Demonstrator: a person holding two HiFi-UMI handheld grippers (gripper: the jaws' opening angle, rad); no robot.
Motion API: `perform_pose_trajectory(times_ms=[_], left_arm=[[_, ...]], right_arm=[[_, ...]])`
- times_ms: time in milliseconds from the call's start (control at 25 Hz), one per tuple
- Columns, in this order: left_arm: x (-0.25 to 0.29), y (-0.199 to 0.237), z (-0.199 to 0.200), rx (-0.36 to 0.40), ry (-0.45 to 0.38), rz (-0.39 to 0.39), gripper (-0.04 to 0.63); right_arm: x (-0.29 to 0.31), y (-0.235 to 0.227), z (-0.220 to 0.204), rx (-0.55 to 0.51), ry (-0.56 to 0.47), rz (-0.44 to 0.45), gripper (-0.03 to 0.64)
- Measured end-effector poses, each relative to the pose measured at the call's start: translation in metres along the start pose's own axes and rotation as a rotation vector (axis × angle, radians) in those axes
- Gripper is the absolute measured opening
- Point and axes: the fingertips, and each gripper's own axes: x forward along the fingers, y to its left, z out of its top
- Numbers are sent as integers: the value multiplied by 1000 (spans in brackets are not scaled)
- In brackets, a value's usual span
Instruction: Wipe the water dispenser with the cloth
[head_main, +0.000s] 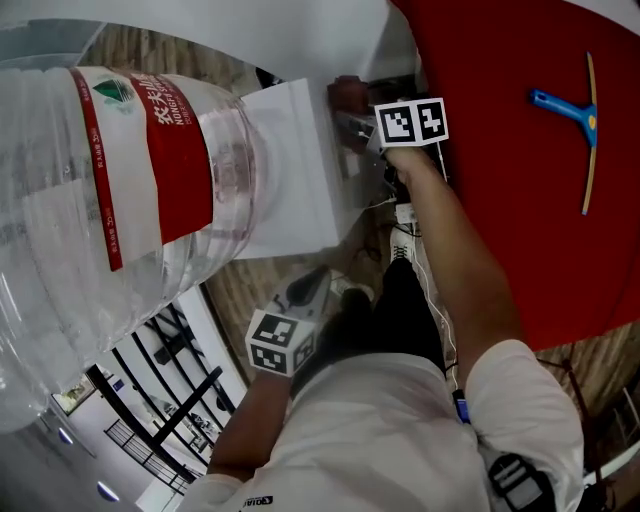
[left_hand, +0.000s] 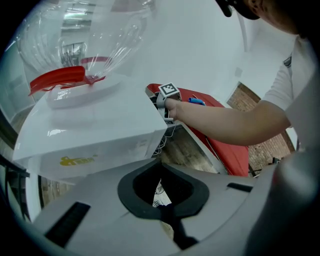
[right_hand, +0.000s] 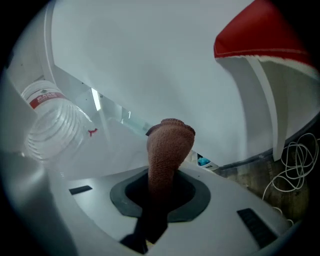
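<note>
Two grippers: R gripper (right_hand: 159, 202) is clamping the brown cloth (right_hand: 168, 150) by the dispenser (head_main: 290, 170), upper centre; L gripper (left_hand: 164, 202) is sitting closed, empty. Bottle (head_main: 70, 300) label (head_main: 175, 160) is showing "NONGFU", rest cut off.

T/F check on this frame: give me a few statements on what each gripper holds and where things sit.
1. The right gripper grips a brown cloth. True.
2. The left gripper grips a second cloth. False: its fingers are together with nothing between them.
3. A blue-handled squeegee lies on the red table. True.
4. The water bottle stands on the red table. False: it sits on top of the white dispenser.
</note>
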Motion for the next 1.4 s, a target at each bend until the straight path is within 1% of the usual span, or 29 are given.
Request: perform_pose_trajectory(times_ms=[160, 280, 440, 560, 680, 800, 1040, 1160, 1400], left_arm=[[1, 4, -1, -10, 2, 7, -11], [4, 7, -4, -8, 6, 12, -11], [4, 15, -14, -18, 24, 24, -11], [6, 20, -16, -30, 25, 33, -11], [8, 22, -20, -32, 33, 32, -11], [10, 24, -24, -33, 42, 26, -11], [15, 32, -32, -46, 58, 23, -11], [20, 35, -35, -57, 63, 19, -11], [21, 38, -39, -59, 68, 19, -11]], right_arm=[[22, -52, -25, 49, 12, -51, 58], [36, -87, -44, 47, 41, -98, 58], [48, -123, -68, 52, 86, -144, 58], [52, -143, -84, 77, 106, -164, 58], [56, -160, -98, 110, 108, -181, 58], [59, -177, -109, 114, 118, -200, 58], [63, -205, -127, 72, 173, -249, 58], [64, -215, -129, 62, 183, -271, 58], [64, -218, -130, 28, 190, -284, 58]])
